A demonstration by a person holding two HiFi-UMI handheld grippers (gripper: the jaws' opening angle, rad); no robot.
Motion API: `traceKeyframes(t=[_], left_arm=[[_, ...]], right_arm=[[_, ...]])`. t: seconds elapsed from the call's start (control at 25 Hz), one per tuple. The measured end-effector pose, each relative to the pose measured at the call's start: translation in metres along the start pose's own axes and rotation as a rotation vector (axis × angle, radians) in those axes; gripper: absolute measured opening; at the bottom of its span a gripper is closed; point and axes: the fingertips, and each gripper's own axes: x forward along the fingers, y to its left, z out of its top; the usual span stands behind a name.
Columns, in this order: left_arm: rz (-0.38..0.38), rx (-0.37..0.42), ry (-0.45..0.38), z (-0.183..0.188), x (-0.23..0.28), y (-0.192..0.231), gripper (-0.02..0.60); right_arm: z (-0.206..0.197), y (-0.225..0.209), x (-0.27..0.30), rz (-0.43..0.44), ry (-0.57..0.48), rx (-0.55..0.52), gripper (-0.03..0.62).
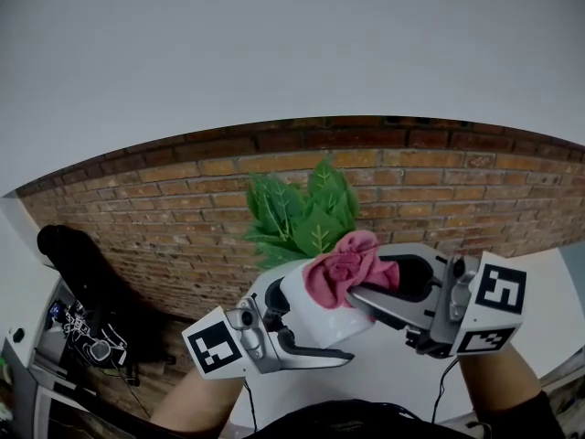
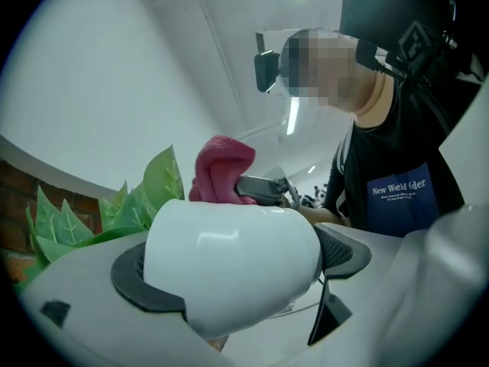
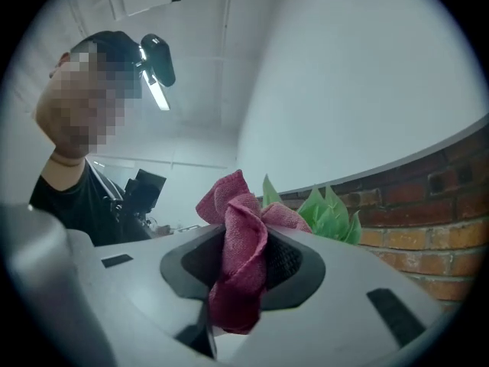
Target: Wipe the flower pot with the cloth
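I hold a white flower pot [image 1: 315, 311] with green leaves [image 1: 304, 210] in the air in front of a brick wall. My left gripper [image 1: 292, 323] is shut on the pot [image 2: 229, 262], whose leaves [image 2: 141, 197] point away to the left. My right gripper [image 1: 366, 293] is shut on a bunched pink cloth [image 1: 343, 271], which rests against the pot's upper right side. In the right gripper view the cloth [image 3: 241, 258] hangs pinched between the two dark pads, with leaves [image 3: 328, 212] just beyond. The cloth [image 2: 221, 170] shows above the pot in the left gripper view.
A brick wall [image 1: 439, 186] runs behind the plant under a plain pale wall. A white surface [image 1: 393, 373] lies below my grippers. At the left stands a dark shape [image 1: 78, 263] with cables and gear [image 1: 87, 337] on the floor.
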Motion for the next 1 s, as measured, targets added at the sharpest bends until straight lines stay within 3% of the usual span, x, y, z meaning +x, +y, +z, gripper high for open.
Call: traceKeyframes(t=[0.44,0.72,0.88,1.0], left_arm=[[0.051,-0.001,0.021,-0.004,-0.006,0.009,0.545],[-0.101,-0.006,-0.062,0.01,0.002,-0.016,0.545],[-0.12,-0.038,-0.082,0.013,0.003,-0.018,0.545],[-0.102,-0.054,-0.08,0.011,0.003,-0.014,0.545]], right_arm=[[-0.013,0.059,-0.011,0.168,0.093,-0.033,0.106],[0.012,-0.011,-0.009,-0.006,-0.021,-0.003,0.106],[0.014,-0.015,-0.002,-0.032,-0.007,-0.043,0.106],[0.008,-0.002,-0.002,0.006,0.023,-0.056,0.106]])
